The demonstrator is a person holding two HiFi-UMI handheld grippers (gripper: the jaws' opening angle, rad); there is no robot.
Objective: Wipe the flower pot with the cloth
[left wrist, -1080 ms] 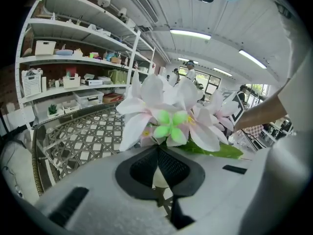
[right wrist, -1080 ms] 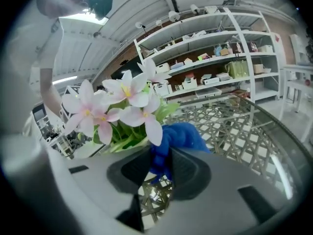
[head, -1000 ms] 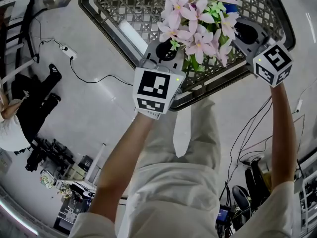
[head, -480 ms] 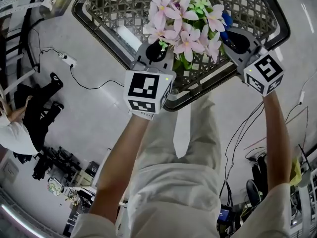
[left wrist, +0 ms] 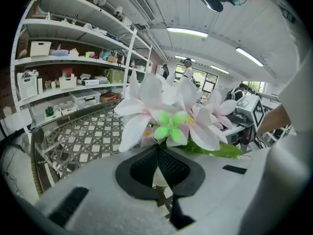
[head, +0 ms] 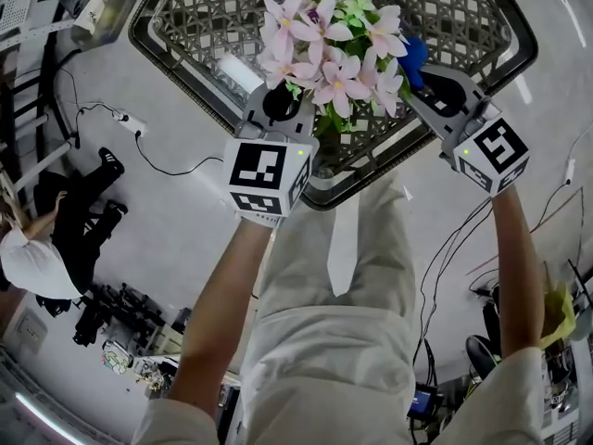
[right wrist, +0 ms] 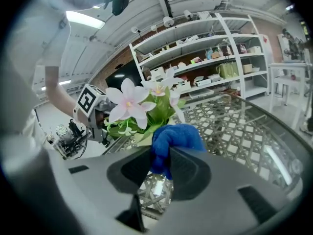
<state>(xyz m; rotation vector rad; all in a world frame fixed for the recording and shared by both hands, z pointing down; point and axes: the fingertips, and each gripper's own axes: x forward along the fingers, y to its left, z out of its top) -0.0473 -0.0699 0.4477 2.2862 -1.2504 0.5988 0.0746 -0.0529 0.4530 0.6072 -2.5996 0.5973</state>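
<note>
Item 1. Wearer's pale trousers (head: 343, 341), lower centre of the head view, with both bare forearms reaching up the frame.

Item 2. Left gripper (head: 283, 95), centre left, with its marker cube (head: 267, 176) nearest the camera. Its own view shows the jaws clenched, tips together at the foot of the blooms. A pale rounded body is pinched between the pads, apparently the flower pot (left wrist: 160, 175). The pot is otherwise hidden under its flowers.

Item 3. Flowers (head: 334, 44), pink-white with green leaves, upper centre, between the two grippers and over the near edge of the table.

Item 4. Right gripper (head: 424, 80), upper right, with its marker cube (head: 491, 153) below it. The jaws grasp a bunched blue cloth (right wrist: 173, 136). The cloth sits just beside the blooms on their right. Whether it touches the pot cannot be told.

Item 5. Table (head: 204, 17), across the top of the head view. It has a pale lattice top inside a dark rounded rim.

Item 6. Floor (head: 185, 193), pale grey. A power strip (head: 130, 121) with a dark cable lies at upper left, and more cables trail at lower right.

Item 7. Seated person (head: 56, 239) in dark trousers, at the left edge.

Item 8. White shelving (left wrist: 73, 58), upper left of the left gripper view, holding boxes and bins. Strip lights (left wrist: 186, 32) run along the ceiling above.
</note>
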